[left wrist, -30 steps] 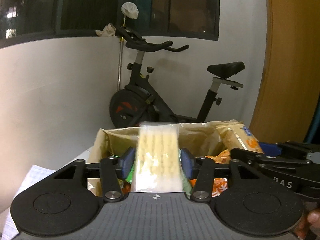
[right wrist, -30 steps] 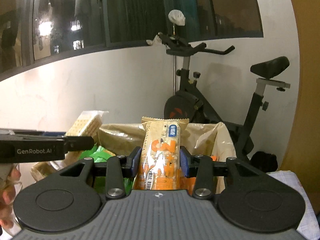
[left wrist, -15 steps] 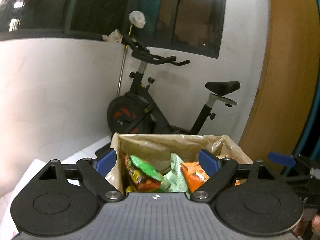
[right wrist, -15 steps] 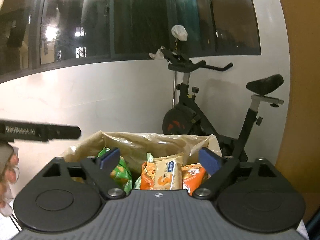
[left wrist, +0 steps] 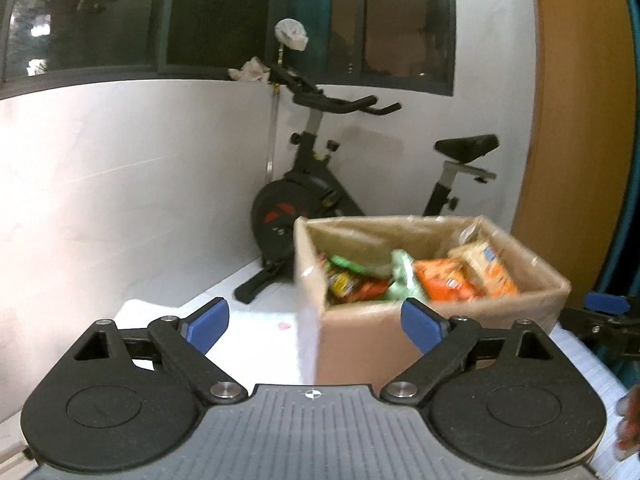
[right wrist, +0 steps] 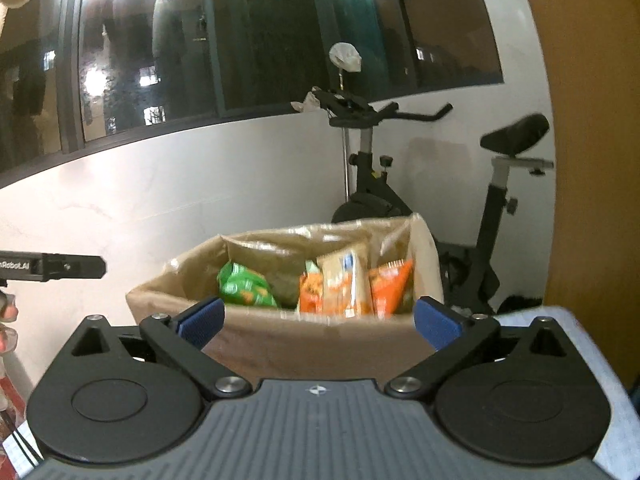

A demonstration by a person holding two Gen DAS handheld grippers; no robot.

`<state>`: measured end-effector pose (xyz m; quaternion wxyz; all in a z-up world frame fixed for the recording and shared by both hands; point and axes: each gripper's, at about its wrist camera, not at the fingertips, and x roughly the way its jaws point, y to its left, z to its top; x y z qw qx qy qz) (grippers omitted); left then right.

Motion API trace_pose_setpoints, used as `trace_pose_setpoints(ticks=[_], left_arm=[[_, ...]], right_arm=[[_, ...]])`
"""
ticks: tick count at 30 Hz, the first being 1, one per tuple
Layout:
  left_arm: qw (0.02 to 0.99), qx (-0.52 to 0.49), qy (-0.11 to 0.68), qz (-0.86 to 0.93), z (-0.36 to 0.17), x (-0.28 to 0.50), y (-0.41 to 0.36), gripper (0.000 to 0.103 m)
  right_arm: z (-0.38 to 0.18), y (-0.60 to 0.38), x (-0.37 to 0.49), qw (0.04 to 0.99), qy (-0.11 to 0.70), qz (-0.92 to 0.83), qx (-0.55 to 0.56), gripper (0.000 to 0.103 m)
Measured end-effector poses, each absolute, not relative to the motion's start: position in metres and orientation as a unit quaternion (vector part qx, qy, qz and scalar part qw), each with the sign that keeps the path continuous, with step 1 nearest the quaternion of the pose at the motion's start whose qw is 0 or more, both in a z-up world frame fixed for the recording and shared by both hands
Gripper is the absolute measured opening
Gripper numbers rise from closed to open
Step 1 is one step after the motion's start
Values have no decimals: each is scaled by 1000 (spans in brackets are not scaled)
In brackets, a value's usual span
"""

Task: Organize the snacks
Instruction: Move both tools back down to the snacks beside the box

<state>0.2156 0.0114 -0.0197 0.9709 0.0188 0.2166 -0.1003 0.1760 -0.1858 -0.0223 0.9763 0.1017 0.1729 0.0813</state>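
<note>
Both packets now dropped, the left hand-held gripper (left wrist: 316,324) and right hand-held gripper (right wrist: 318,322) gape empty, backing from the brown cardboard box (left wrist: 440,332) of snack packets (right wrist: 344,286) near the white surface's (left wrist: 248,344) edge; a knock could topple it.

The only words that can be read are on the black side of the left gripper (right wrist: 52,267), seen at the left edge of the right wrist view. They say "Robot.AI", and the start of the word is cut off. The snack packs (right wrist: 344,284) in the box (right wrist: 312,344) have print on them, but it is too blurry to read.
</note>
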Motion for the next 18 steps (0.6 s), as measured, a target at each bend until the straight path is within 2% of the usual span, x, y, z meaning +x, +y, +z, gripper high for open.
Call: trace_pose_setpoints(ticks=[10,18], left_arm=[[957,-19,277,-86,-82,194,41,96],[952,34,297,-73,-109,186,39,96]], right_arm=[[-81,-166,147,967,226,85,83,103],[-126,-130,144,947,286,143,22,100]])
